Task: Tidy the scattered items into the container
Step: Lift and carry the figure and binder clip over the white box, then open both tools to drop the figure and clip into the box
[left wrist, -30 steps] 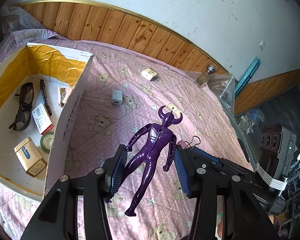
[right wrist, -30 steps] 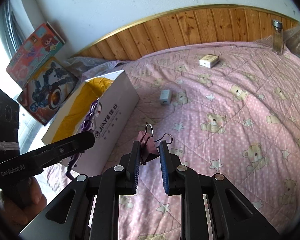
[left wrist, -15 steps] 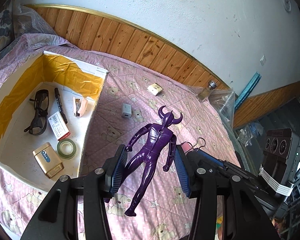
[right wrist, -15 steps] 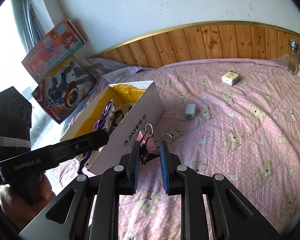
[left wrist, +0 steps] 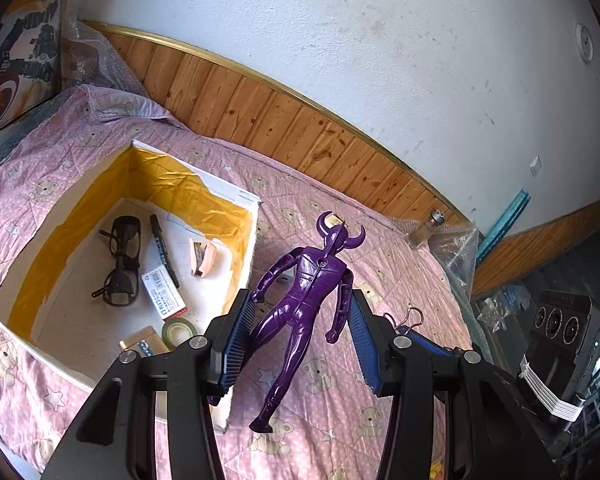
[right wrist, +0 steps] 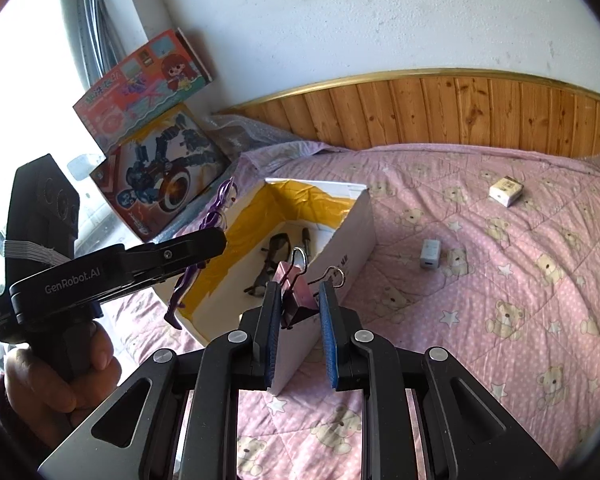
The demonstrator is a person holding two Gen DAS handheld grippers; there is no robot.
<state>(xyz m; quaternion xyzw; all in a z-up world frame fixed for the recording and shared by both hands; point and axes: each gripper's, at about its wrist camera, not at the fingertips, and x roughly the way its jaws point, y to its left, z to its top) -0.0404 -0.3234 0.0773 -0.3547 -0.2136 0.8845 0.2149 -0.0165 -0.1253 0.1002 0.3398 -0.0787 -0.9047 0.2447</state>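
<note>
Held items, nearest first: my left gripper (left wrist: 302, 344) is clamped on a purple horned figure (left wrist: 304, 300), pinched at the hips, legs dangling, just beside the near wall of the box. My right gripper (right wrist: 300, 332) is closed narrow on a pink binder clip (right wrist: 296, 296), wire loops pointing up, at the box's near corner. Next out: the white cardboard box (right wrist: 356, 224) with yellow lining, open-topped, on the bed. Contents seen from the left wrist view: dark glasses (left wrist: 122, 260), a black marker (left wrist: 164, 250), a small stapler (left wrist: 202, 256), a roll of tape (left wrist: 179, 330), a labelled packet (left wrist: 165, 294). Farther, loose on the pink quilt (right wrist: 500, 320): a white charger (right wrist: 430, 254), a small white carton (right wrist: 506, 191). Step in hand, as I judge it: carrying both pieces to the box. Next move calls for bringing each over the opening, then letting go.
</note>
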